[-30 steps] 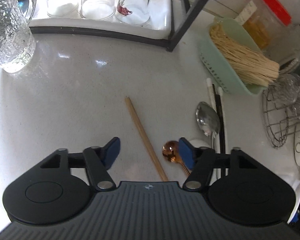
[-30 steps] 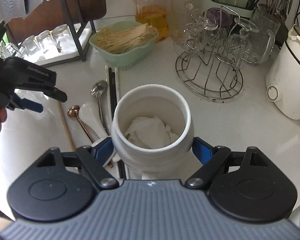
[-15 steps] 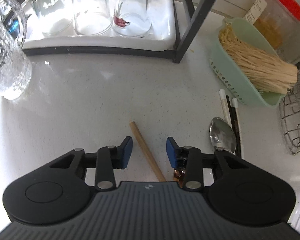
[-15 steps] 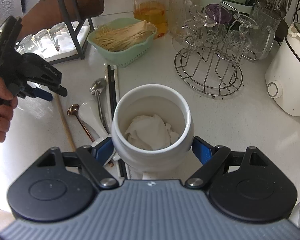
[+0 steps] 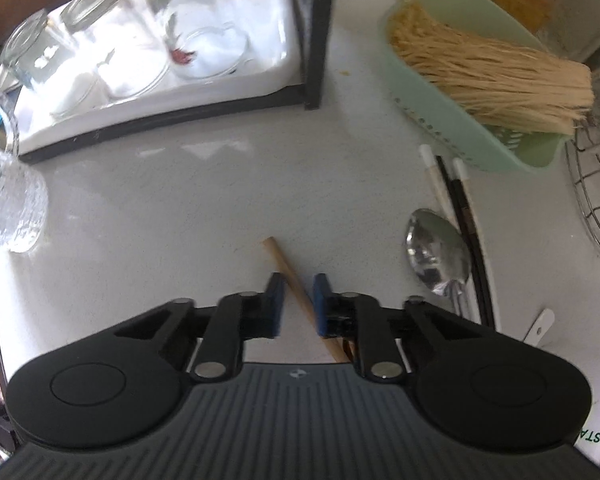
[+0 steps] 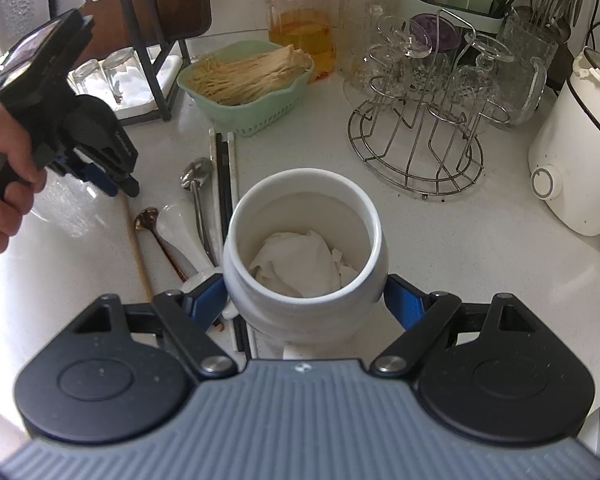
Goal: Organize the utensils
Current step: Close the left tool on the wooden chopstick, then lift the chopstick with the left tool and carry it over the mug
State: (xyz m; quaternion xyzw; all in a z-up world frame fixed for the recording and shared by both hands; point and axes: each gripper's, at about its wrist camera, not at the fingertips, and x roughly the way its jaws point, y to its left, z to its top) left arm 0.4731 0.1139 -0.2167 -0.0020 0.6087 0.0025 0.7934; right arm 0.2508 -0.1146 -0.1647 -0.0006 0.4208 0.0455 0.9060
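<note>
Left tool [image 5: 296, 300] closing astride wooden chopstick [image 5: 290, 276] flat on table [image 5: 160, 208], pads not yet pressing. Right tool [image 6: 303, 300] clamped on white jar [image 6: 303, 248], steadying it upright. Inside jar only crumpled paper; no utensil in yet. Steel spoon [image 6: 196, 184], small copper spoon [image 6: 148, 220], black-and-white chopsticks [image 6: 222, 168] left lying beside jar. Left hand [image 6: 4, 168] gripping handle, pointing steeply down.
</note>
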